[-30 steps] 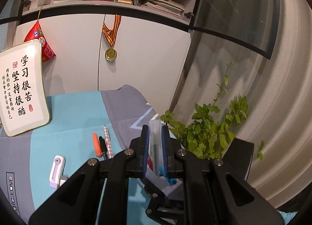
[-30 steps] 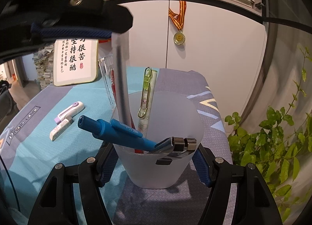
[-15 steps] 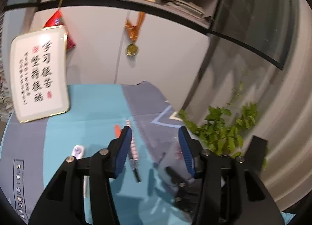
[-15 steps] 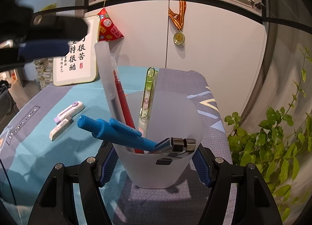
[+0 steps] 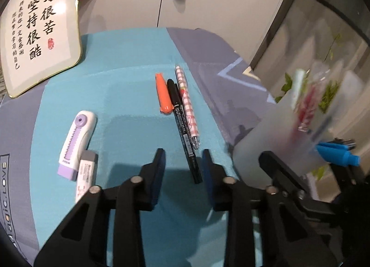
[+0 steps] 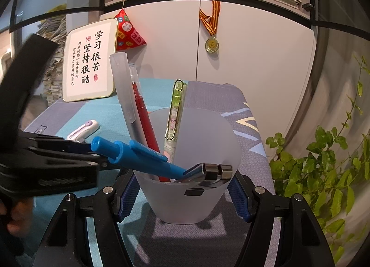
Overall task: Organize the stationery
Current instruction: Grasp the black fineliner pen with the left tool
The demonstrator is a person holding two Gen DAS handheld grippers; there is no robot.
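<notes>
My right gripper [image 6: 182, 195] is shut on a frosted plastic cup [image 6: 198, 197], its blue pads against both sides. The cup holds a frosted pen [image 6: 122, 91], a red pen [image 6: 143, 116], a blue pen [image 6: 129, 153], a green-clipped pen [image 6: 173, 116] and a metal-capped item [image 6: 212, 171]. My left gripper [image 5: 183, 153] is open and empty, low over the cloth. Just ahead of it lie a black pen [image 5: 182, 126], a pink checked pen [image 5: 187, 105] and an orange marker [image 5: 163, 93]. The cup [image 5: 277, 137] shows blurred at its right.
A white and purple correction tape [image 5: 76, 144] and an eraser [image 5: 84, 174] lie at the left on the teal and grey cloth [image 5: 129, 91]. A framed calligraphy board [image 5: 37, 26] leans against the cabinet. A green plant [image 6: 323, 174] stands past the table's right edge.
My left gripper let go of the frosted pen into the cup, opened, then swung left and down towards the pens on the cloth. The right gripper kept still on the cup.
</notes>
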